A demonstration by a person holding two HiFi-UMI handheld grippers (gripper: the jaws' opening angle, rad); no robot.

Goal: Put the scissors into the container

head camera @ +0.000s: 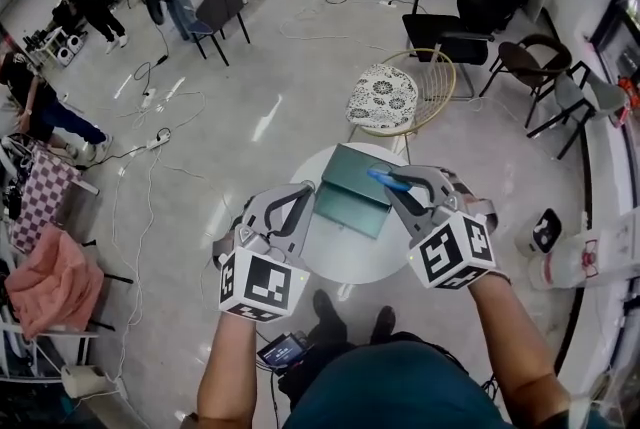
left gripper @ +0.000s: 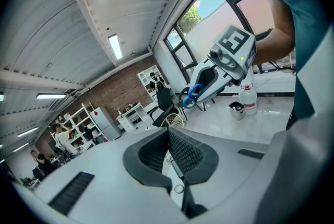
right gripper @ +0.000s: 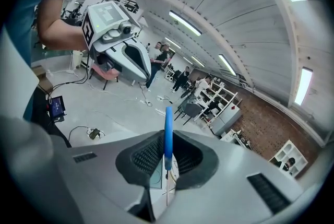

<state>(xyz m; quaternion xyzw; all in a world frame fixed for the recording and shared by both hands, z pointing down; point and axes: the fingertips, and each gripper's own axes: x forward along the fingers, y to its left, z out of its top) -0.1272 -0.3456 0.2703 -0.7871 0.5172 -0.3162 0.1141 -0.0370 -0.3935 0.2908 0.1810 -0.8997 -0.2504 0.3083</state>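
A green flat container (head camera: 350, 192) lies on a small round white table (head camera: 345, 262). The scissors (head camera: 388, 179) have blue handles and sit between the jaws of my right gripper (head camera: 402, 181), which is shut on them above the container's right side. In the right gripper view a blue handle (right gripper: 168, 131) stands upright between the pads, and the container (right gripper: 156, 176) shows below. My left gripper (head camera: 303, 190) hovers at the table's left edge, shut with nothing in it; its pads (left gripper: 180, 152) meet. The left gripper view shows the right gripper (left gripper: 222, 69) with the scissors' blue loops (left gripper: 193, 95).
A wire chair with a patterned cushion (head camera: 385, 97) stands just beyond the table. Black chairs (head camera: 455, 17) are at the back right. A white jug (head camera: 575, 257) sits on the floor to the right, a pink cloth (head camera: 55, 282) to the left. Cables run across the floor.
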